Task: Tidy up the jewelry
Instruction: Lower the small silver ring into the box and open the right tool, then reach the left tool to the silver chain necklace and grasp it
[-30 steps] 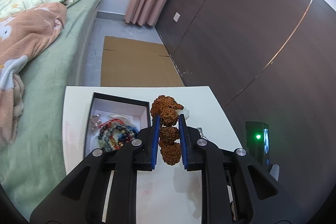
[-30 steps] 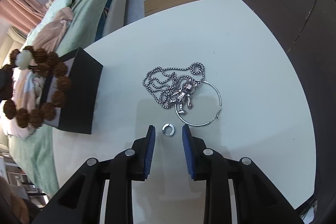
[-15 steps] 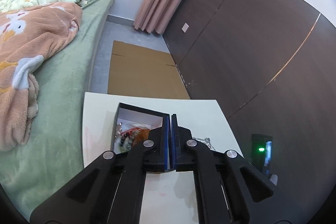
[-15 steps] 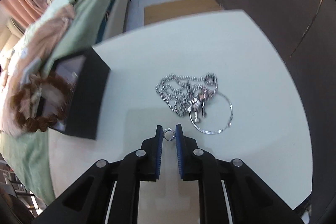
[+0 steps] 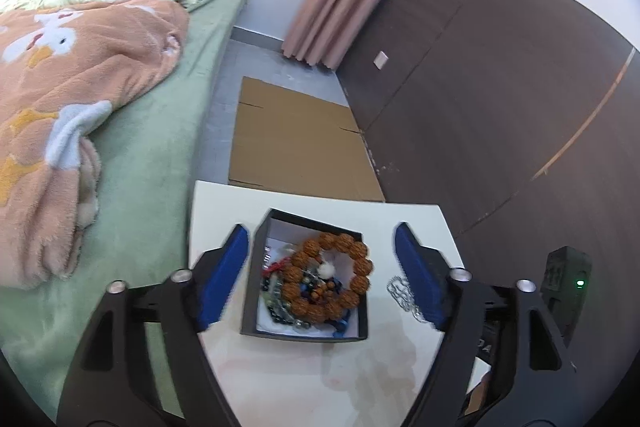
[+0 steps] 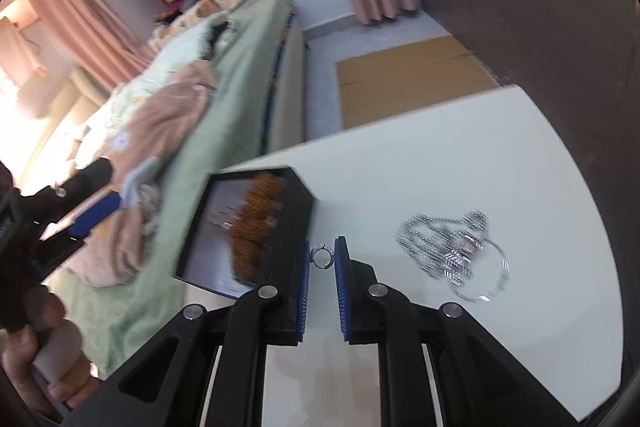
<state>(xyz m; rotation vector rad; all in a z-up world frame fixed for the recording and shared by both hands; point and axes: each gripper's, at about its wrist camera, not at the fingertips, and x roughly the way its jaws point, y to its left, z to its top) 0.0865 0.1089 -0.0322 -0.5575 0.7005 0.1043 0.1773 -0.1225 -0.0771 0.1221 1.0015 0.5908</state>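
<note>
My left gripper [image 5: 321, 233] hangs over the black jewelry box [image 5: 304, 333], and its jaws are opening wide with nothing held between them. A brown bead bracelet [image 5: 298, 273] lies in the box on top of several smaller beaded pieces. My right gripper [image 6: 323, 261] is shut on a small silver ring [image 6: 322, 248], held above the white table [image 6: 440, 167] just right of the box [image 6: 296, 211]. The bracelet [image 6: 256, 219] shows blurred inside. A silver chain with a pendant [image 6: 444, 247] and a thin hoop [image 6: 502, 269] lie on the table to the right.
A green bed with a peach blanket [image 5: 80, 87] runs along the table's left side. Flat cardboard [image 5: 296, 143] lies on the floor beyond the table. A dark wall panel [image 5: 500, 107] stands to the right. A person's hand [image 6: 36, 355] holds the left gripper's handle.
The left gripper let go of the brown bracelet, which now lies in the box, and its jaws have spread wide. The right gripper closed on the ring and lifted it toward the box.
</note>
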